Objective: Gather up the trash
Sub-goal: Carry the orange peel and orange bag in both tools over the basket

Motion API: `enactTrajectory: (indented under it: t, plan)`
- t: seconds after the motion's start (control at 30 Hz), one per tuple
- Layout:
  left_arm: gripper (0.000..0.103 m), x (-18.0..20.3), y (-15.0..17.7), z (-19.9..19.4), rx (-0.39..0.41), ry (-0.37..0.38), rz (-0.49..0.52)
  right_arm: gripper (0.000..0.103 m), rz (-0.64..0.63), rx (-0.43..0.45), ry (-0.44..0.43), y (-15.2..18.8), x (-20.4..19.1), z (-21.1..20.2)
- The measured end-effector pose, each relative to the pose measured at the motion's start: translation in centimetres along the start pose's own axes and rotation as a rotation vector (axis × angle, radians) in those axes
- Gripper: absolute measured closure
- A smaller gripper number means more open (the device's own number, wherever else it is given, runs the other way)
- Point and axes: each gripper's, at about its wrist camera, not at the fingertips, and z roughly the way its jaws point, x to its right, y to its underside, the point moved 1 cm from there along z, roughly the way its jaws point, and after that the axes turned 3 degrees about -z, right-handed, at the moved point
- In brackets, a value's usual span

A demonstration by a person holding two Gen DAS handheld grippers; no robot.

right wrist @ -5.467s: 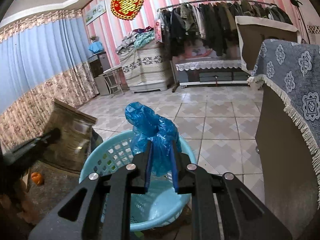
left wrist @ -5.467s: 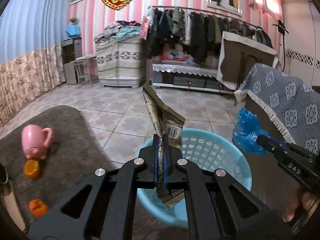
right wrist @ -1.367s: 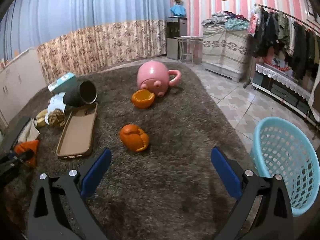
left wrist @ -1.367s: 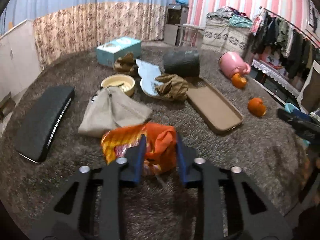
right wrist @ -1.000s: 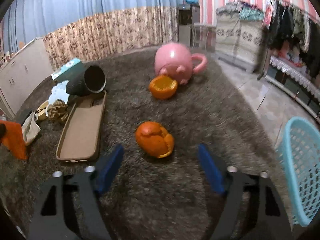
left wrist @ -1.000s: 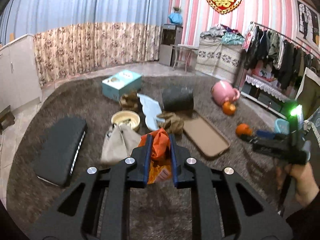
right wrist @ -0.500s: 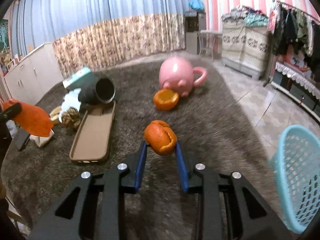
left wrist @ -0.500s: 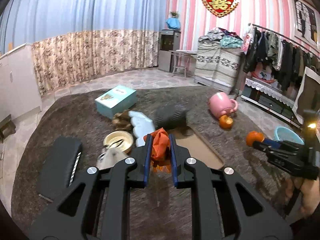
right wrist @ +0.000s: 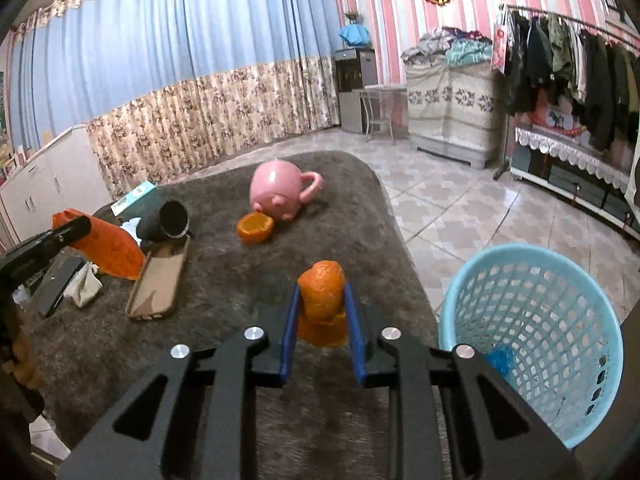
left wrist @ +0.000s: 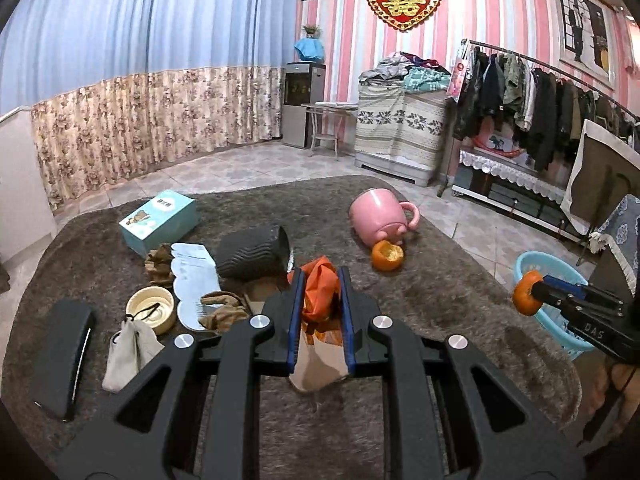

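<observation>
My left gripper (left wrist: 319,280) is shut on an orange snack bag (left wrist: 319,292) and holds it above the grey rug; the bag also shows in the right wrist view (right wrist: 108,246). My right gripper (right wrist: 321,292) is shut on an orange peel (right wrist: 323,300), lifted above the rug's near edge, left of the light blue basket (right wrist: 532,340). The peel (left wrist: 525,293) and the basket (left wrist: 538,264) show at the right of the left wrist view. A second orange peel half (right wrist: 255,228) lies by the pink mug (right wrist: 280,190).
On the rug (right wrist: 224,292) lie a brown tray (right wrist: 158,280), a black cup (right wrist: 166,220), a teal box (left wrist: 160,220), a cream bowl (left wrist: 151,309), a cloth pouch (left wrist: 126,350), a black case (left wrist: 64,356). Blue plastic (right wrist: 498,360) lies in the basket. Tiled floor lies beyond.
Both grippers closed on their items and lifted them off the rug. The right gripper has swung toward the basket with the peel; the left has risen with the orange bag.
</observation>
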Motion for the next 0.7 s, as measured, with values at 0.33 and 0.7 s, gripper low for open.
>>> enactTrajectory:
  t: [0.33, 0.7]
  plan:
    - [0.088, 0.9, 0.5, 0.7, -0.022, -0.011, 0.01, 0.08, 0.004, -0.021, -0.069, 1.3, 1.1, 0.5]
    - [0.088, 2.8, -0.5, 1.4, -0.009, 0.029, 0.023, 0.08, 0.027, 0.021, -0.017, 0.9, 2.3, -0.8]
